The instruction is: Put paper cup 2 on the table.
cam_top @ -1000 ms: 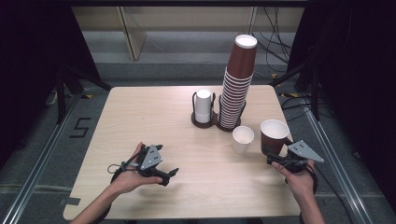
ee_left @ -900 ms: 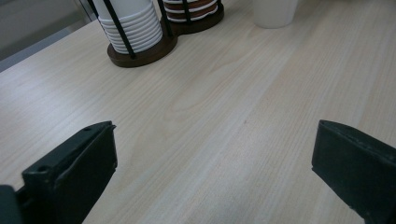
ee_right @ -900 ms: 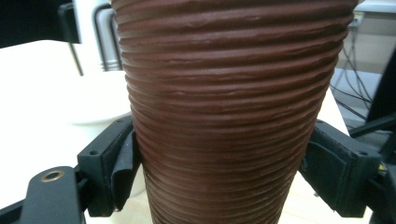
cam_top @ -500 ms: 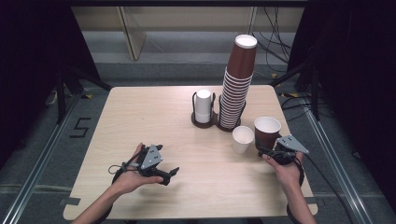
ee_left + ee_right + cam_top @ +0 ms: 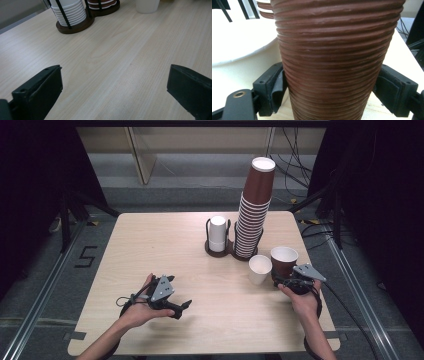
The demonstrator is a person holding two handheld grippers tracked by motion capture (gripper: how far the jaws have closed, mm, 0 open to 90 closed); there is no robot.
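A ribbed brown paper cup [image 5: 284, 261] [image 5: 332, 55] stands upright at the table's right side, close beside a loose white cup [image 5: 260, 269] [image 5: 237, 42]. My right gripper [image 5: 281, 280] [image 5: 329, 95] is shut on the brown cup low down, one jaw pressed on each side. My left gripper [image 5: 176, 308] [image 5: 112, 92] rests on the front left of the table [image 5: 150, 250]. It is open, with bare wood between its jaws.
A tall stack of brown cups [image 5: 255, 215] [image 5: 102, 3] and a short stack of white cups [image 5: 217, 234] [image 5: 67, 12] stand in a dark double holder at the table's middle back. The table's right edge is near my right hand.
My right gripper has carried the brown cup a little left and forward, closer to the loose white cup. The left gripper has not moved.
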